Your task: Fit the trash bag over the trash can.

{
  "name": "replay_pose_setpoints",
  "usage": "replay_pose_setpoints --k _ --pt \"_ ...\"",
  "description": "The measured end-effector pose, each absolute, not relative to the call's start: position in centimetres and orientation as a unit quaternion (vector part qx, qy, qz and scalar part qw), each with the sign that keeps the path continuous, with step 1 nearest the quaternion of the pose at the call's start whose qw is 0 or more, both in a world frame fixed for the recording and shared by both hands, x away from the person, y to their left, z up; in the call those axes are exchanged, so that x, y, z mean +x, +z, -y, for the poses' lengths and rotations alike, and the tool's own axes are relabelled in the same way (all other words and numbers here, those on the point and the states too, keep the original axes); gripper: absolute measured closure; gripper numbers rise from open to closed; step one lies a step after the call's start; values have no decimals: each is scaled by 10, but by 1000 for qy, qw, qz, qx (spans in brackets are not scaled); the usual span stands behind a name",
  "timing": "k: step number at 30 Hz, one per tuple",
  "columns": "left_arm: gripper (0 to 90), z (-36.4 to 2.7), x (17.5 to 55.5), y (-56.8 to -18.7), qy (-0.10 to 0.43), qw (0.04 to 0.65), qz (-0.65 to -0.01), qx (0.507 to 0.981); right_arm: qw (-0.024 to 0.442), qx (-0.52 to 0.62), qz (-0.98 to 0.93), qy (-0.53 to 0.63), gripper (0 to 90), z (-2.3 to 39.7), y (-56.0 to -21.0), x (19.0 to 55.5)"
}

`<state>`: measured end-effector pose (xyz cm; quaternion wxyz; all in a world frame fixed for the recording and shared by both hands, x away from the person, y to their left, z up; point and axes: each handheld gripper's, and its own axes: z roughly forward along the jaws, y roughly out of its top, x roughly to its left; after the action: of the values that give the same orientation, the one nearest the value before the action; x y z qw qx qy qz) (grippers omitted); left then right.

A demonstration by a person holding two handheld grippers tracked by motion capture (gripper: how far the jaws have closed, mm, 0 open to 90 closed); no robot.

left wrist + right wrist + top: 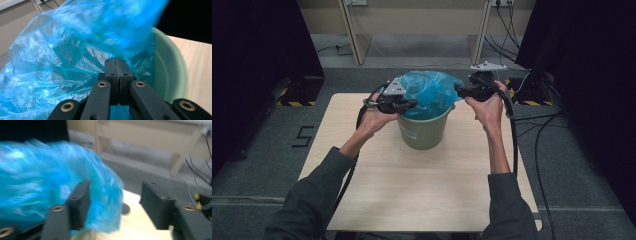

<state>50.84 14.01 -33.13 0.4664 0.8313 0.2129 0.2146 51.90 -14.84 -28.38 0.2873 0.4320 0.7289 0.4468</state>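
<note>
A green bucket [424, 132] stands on the wooden table [422, 190], lined with a crumpled blue plastic bag [429, 90] that billows above its rim. My left gripper [414, 103] is at the bucket's left rim, pointing inward. In the left gripper view its jaws are pressed together [115, 61] with the bag's film [62, 55] at the tips, beside the bucket's inner wall [170, 75]. My right gripper [459, 90] is at the right rim. Its jaws stand wide apart [115, 187], and the blurred bag [37, 182] hangs against the left jaw without being pinched.
The bucket sits toward the table's far edge, with bare wood in front and on both sides. Beyond the table is grey carpet with a desk's wooden legs [354, 45]. Cables [542, 135] run over the floor on the right, and dark panels stand on both sides.
</note>
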Motion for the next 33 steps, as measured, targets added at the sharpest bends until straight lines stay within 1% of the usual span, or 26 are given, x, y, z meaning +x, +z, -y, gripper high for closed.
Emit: replay_pose_setpoints --k 5,7,9,11,13,14,17,20,24,28,33 --pt "886 -143 496 -329 217 472 -192 832 287 391 -733 477 268 126 -260 508" --pt "885 -144 491 -329 218 473 -182 834 292 382 -737 474 253 116 -256 509" --pt "883 -145 487 -331 218 475 -176 834 285 372 -745 474 228 106 -254 514" --pt "883 -146 484 -332 216 477 -172 834 279 361 -756 470 242 95 -253 520" --pt "882 -148 481 -333 215 480 -167 834 261 351 -771 462 321 86 -256 529" --pt "880 -150 480 -334 215 481 -166 834 258 355 -775 454 437 82 -259 535" --pt "880 -156 476 -337 217 485 -162 832 259 362 -789 424 711 84 -268 549" --pt "880 -163 474 -340 215 488 -164 830 269 384 -780 414 844 97 -273 558" --pt "880 -174 468 -342 217 495 -164 825 281 400 -777 397 892 118 -278 558" --pt "878 -180 460 -343 220 499 -159 823 282 410 -773 394 895 141 -284 548" --pt "846 -178 452 -343 216 498 -148 827 268 403 -784 389 895 156 -301 533"
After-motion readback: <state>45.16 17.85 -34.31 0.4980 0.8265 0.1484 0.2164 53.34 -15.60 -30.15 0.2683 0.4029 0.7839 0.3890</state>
